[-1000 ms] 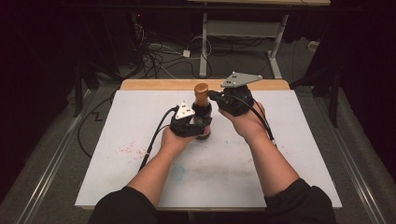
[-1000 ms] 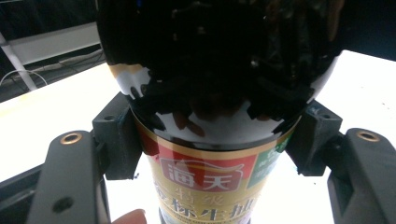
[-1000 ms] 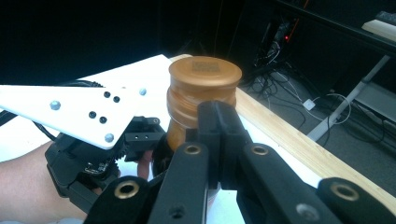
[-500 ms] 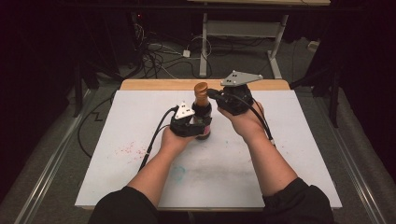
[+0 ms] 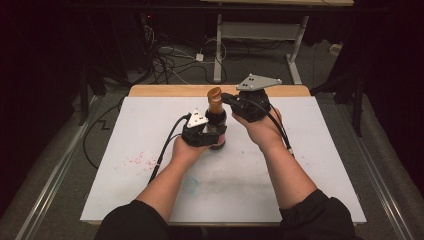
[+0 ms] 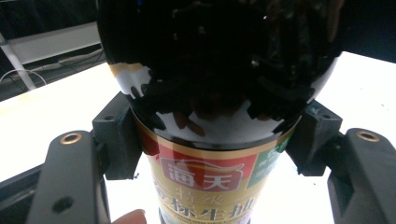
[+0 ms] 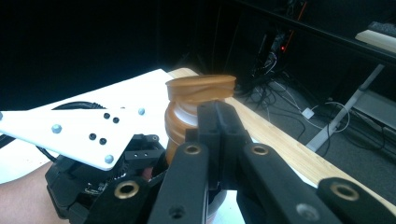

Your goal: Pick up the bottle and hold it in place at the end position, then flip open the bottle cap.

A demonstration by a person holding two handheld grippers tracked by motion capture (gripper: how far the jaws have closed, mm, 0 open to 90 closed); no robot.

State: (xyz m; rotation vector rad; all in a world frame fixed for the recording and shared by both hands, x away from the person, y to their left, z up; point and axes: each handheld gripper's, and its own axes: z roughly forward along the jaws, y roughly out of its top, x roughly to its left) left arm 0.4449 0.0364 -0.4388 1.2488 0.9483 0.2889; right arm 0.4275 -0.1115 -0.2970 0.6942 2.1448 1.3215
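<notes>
**Bottle clamped, cap jaws pressed together at the neck**

I am holding the dark glass sauce bottle with the red and gold label (image 6: 205,154) upright on the white desk (image 5: 310,165), and my left gripper (image 5: 202,134) is clamped on its body: in the left gripper view the two black jaws are pressing on either side of the label, the bottle sitting squarely between them. My right gripper (image 5: 227,98) is reaching in from the other side, higher up, toward the brown plastic cap (image 7: 201,88). In the right gripper view its jaws are lying together, tip against tip, with nothing between them; the cap is standing just beyond and slightly above the tips, touching or nearly touching them, and I cannot tell which.

Comparing with the high view from a second ago and half a second ago, almost nothing is shifting: both of my hands, the bottle and the cap are sitting in the same places. I am judging this as a pause at the neck, not a turn under way. The cap is looking seated on the bottle, so the opening is not yet done. Next I am likely needing to part the right jaws and bring them around the cap while the left keeps the bottle from twisting.
</notes>
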